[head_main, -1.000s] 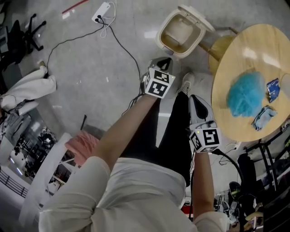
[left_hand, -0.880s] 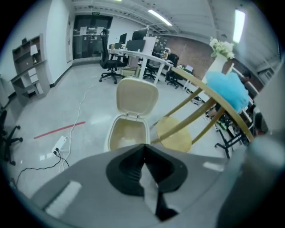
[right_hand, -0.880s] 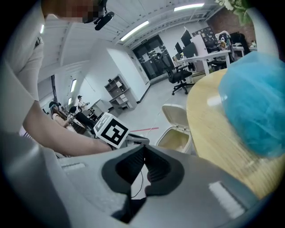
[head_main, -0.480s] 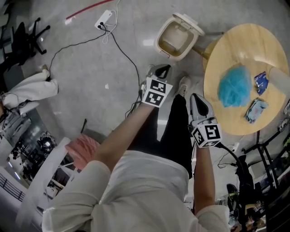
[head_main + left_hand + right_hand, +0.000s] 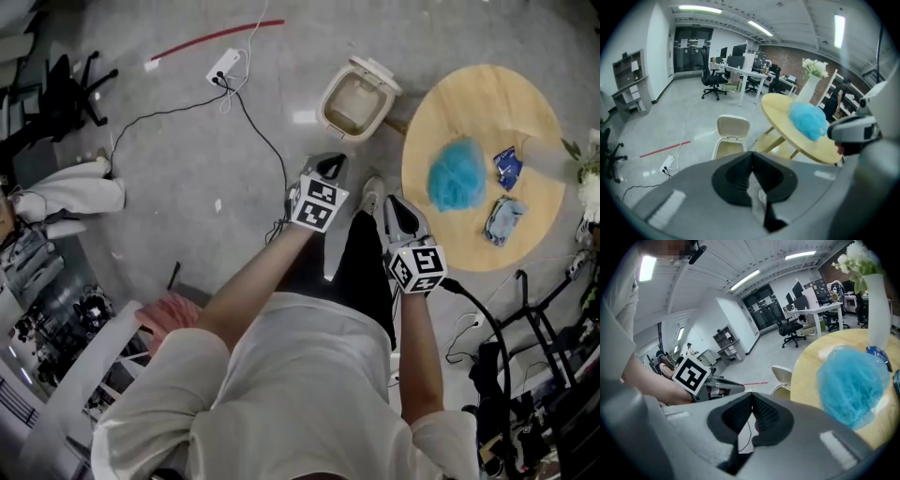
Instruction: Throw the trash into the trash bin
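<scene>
The beige trash bin (image 5: 356, 98) stands on the floor with its lid flipped open, beside the round wooden table (image 5: 487, 103). On the table lie a fluffy blue ball (image 5: 457, 175), a small blue packet (image 5: 507, 167) and a crumpled blue-grey wrapper (image 5: 502, 221). My left gripper (image 5: 329, 167) is shut and empty, held over the floor just short of the bin (image 5: 730, 138). My right gripper (image 5: 395, 208) is also shut and empty, near the table's edge, with the blue ball (image 5: 853, 380) just ahead of its tip.
A white vase with flowers (image 5: 876, 310) stands at the table's far side. A power strip (image 5: 225, 67) with cables and a red tape line (image 5: 216, 37) lie on the floor. An office chair (image 5: 80, 80) and white cloth (image 5: 70, 192) are at left; stand legs (image 5: 525, 328) at right.
Both grippers have risen and stay shut. The head view has pulled back, so the bin and table look smaller and sit further left.
</scene>
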Available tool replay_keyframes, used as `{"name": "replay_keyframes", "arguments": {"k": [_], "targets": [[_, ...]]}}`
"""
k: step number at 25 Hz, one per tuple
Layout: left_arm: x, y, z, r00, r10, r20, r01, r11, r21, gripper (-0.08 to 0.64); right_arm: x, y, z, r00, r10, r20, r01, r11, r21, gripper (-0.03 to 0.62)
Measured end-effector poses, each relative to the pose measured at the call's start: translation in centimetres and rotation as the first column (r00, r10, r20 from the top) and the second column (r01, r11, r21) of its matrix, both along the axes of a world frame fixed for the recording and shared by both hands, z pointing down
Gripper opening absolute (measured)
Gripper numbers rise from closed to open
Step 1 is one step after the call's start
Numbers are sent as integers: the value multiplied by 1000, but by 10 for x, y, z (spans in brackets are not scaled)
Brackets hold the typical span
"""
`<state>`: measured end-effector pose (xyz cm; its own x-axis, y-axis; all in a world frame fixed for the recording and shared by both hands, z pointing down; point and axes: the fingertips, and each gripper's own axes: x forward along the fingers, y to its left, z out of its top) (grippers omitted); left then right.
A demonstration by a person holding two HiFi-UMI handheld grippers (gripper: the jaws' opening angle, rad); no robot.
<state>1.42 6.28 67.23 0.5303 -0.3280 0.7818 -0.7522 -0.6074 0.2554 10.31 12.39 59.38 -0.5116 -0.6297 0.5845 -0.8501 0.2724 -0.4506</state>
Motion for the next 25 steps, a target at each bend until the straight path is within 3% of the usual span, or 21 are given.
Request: {"name": "replay_keyframes", "arguments": {"k": [8, 25], "targets": [[1, 10, -56, 999, 32, -10, -32, 999, 28, 5, 5, 9, -37, 1000, -10, -6, 10, 1000, 6, 4], [26, 44, -135, 995, 85, -50, -83, 996, 43, 5, 68, 16, -69, 999, 9, -52, -9, 1000, -4, 104]]}}
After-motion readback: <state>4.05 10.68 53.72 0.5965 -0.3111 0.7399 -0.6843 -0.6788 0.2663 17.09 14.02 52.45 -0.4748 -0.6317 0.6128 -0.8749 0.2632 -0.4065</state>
